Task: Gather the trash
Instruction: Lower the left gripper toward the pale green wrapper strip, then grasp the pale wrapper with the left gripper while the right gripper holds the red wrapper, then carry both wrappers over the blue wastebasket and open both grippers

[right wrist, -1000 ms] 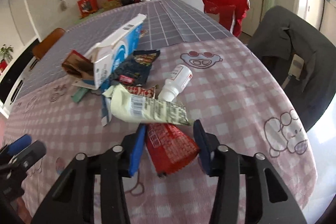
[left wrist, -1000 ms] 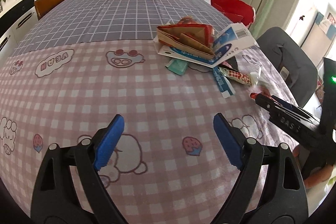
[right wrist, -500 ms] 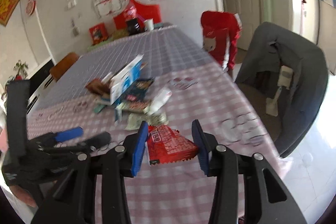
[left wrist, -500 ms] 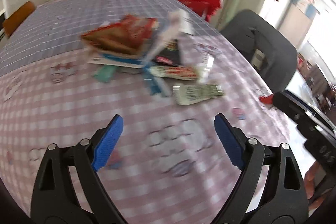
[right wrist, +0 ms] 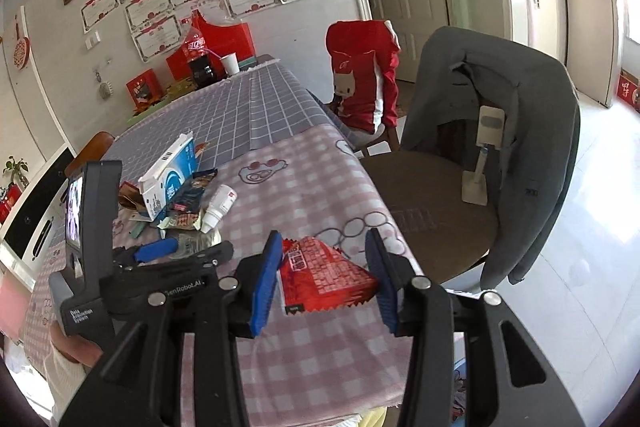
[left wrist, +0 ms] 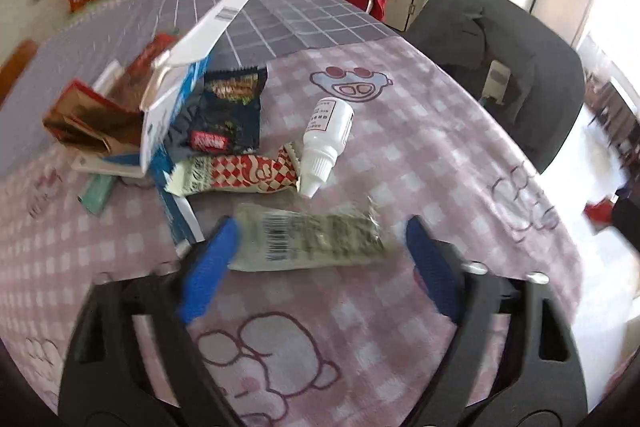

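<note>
A pile of trash lies on the pink checked tablecloth point(left wrist: 420, 155). In the left wrist view my left gripper point(left wrist: 320, 259) is open, its jaws on either side of a pale green wrapper point(left wrist: 308, 241). Beyond it lie a red-and-white checked wrapper point(left wrist: 240, 173), a white bottle point(left wrist: 324, 139), a dark snack bag point(left wrist: 228, 111), a blue-and-white box point(left wrist: 180, 79) and brown paper point(left wrist: 84, 123). In the right wrist view my right gripper point(right wrist: 326, 279) is shut on a red wrapper point(right wrist: 324, 277), held above the table's near right edge. The left gripper point(right wrist: 156, 251) shows there too.
A grey-draped chair point(right wrist: 492, 131) and a red-covered chair point(right wrist: 364, 83) stand along the table's right side. A cola bottle point(right wrist: 198, 57), a cup point(right wrist: 230, 63) and red boxes sit at the far end on the grey grid cloth point(right wrist: 240, 111).
My left gripper has swung right and forward over the pale green wrapper. My right gripper has lifted the red wrapper up and back, away from the pile.
</note>
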Tool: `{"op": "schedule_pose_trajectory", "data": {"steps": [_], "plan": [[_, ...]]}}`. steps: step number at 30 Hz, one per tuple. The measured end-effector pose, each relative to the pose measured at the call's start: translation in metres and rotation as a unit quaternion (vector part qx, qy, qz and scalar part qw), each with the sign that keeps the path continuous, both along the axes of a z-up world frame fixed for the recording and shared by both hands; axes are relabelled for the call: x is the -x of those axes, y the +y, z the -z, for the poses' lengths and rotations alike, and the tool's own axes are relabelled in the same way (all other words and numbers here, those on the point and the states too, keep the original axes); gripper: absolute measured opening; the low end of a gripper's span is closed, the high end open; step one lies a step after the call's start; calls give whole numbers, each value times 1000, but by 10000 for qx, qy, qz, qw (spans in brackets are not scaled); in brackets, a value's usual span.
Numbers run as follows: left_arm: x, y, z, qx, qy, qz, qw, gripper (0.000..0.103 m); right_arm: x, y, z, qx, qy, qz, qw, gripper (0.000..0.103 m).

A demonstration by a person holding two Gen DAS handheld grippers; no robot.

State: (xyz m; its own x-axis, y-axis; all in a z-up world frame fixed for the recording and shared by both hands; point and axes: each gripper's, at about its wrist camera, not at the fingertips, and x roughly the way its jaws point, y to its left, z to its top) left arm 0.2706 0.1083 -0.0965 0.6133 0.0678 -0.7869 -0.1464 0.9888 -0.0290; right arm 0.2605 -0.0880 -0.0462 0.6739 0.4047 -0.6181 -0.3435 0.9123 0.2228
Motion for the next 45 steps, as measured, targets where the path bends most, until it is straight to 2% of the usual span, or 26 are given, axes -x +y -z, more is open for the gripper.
{"op": "schedule_pose_trajectory", "data": {"steps": [2, 3, 5, 9, 17, 27, 32, 37, 45], "plan": [[3, -3, -1, -7, -56, 194, 9998, 48, -1, -4, 1, -13, 13, 52, 10000, 43], [5, -6, -3, -48, -93, 288, 9995, 34, -2, -6, 1, -26, 28, 65, 10000, 43], [8, -6, -3, -113, -92, 316, 9994, 29, -3, -8, 2, -45, 58, 98, 9999, 43], [15, -4, -6, -8, -145, 342, 9993, 23, 4, -12, 3, -47, 36, 116, 9999, 43], [32, -8, -20, 61, -392, 381, 9985, 18, 20, -31, -1, -59, -85, 235, 9997, 43], [47, -59, -50, -72, -856, 990, 9914, 17, 47, -89, -5, -288, -116, 762, 9966, 43], [51, -99, -62, 3, -1055, 1495, 9831, 17, 63, -123, -6, -277, -169, 1108, 9933, 43], [56, -150, -65, 127, -1142, 2117, 9706, 17, 83, -163, -4, -213, -215, 1607, 9865, 43], [61, -239, -51, 276, -901, 3069, 9471, 17, 111, -227, 10, -110, -162, 2449, 9694, 43]]}}
